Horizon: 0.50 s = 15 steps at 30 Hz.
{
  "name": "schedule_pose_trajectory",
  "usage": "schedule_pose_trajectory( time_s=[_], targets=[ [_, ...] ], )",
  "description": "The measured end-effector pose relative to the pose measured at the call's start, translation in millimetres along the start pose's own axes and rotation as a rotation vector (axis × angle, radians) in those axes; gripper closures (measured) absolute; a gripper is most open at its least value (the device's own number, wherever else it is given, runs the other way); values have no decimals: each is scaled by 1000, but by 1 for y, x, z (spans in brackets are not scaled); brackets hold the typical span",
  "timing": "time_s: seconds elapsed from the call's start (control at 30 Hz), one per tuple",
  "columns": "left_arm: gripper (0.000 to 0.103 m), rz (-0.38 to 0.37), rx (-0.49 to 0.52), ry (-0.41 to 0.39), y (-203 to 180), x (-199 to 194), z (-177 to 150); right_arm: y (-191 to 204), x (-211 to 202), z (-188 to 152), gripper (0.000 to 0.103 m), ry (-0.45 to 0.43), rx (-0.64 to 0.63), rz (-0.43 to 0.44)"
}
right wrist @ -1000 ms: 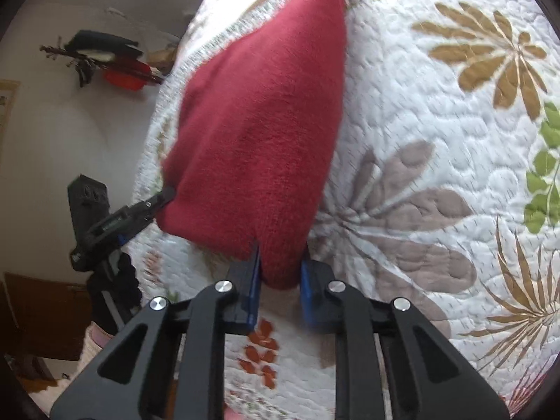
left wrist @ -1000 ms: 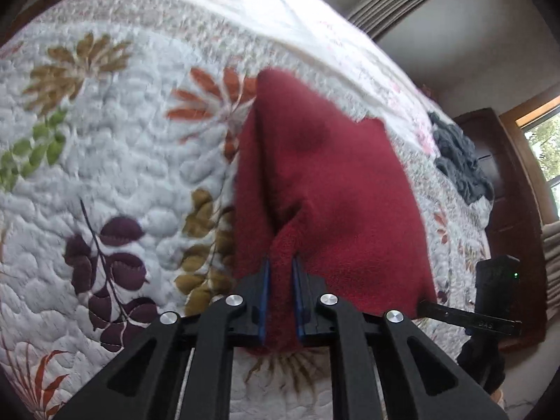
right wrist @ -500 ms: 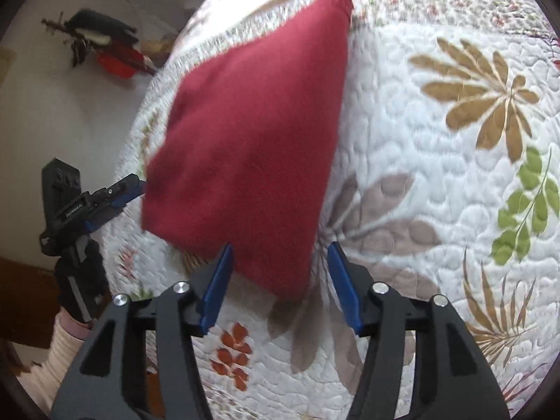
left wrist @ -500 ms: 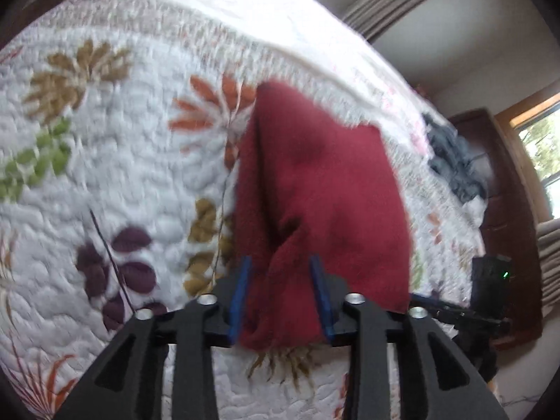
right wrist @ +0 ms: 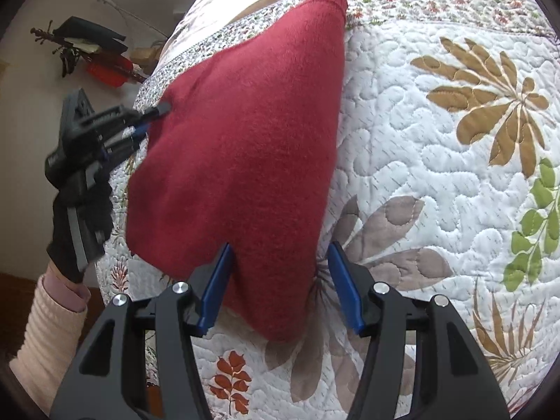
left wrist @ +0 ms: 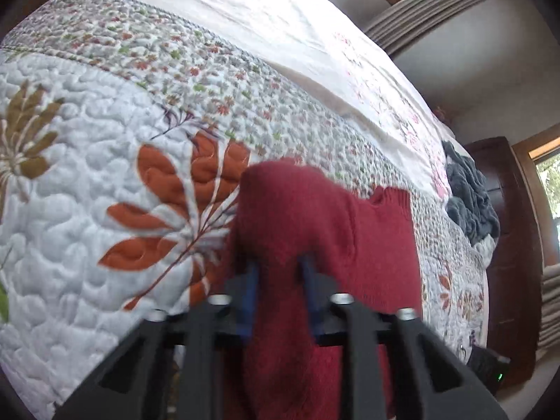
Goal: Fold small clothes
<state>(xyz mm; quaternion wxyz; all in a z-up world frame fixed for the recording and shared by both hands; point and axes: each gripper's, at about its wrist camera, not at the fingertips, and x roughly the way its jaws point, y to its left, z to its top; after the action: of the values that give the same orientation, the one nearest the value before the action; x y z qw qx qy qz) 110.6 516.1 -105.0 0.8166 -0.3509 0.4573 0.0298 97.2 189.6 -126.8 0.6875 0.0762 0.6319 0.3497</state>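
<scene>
The red sweater (right wrist: 241, 147) lies on the quilt (right wrist: 437, 182) of the bed as a narrow strip with its ribbed cuff at the far end, so 1 fold looks done, while shortening and tidying it seem left. The right tool (right wrist: 280, 280) stands open astride the near end, and the left tool (left wrist: 280, 297) is open too, its blue pads loosely flanking the cloth. I count 1 red sweater, 1 crumpled grey garment (left wrist: 469, 203) further along the bed, and 2 tools.
</scene>
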Motion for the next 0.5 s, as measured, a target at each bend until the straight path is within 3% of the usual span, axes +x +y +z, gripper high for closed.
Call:
schedule_pose_trajectory(
  time_s=[0.13, 0.23, 0.3, 0.5],
  targets=[
    [94, 28, 83, -92, -17, -17, 7, 2, 8, -4, 47, 3, -11, -3],
    [95, 130, 66, -5, 1, 7, 8, 0, 12, -6, 47, 8, 2, 8],
    [94, 148, 55, 39, 14, 19, 4, 0, 15, -6, 47, 12, 9, 12],
    [84, 157, 91, -7, 5, -16, -10, 5, 5, -8, 47, -2, 4, 11]
  ],
)
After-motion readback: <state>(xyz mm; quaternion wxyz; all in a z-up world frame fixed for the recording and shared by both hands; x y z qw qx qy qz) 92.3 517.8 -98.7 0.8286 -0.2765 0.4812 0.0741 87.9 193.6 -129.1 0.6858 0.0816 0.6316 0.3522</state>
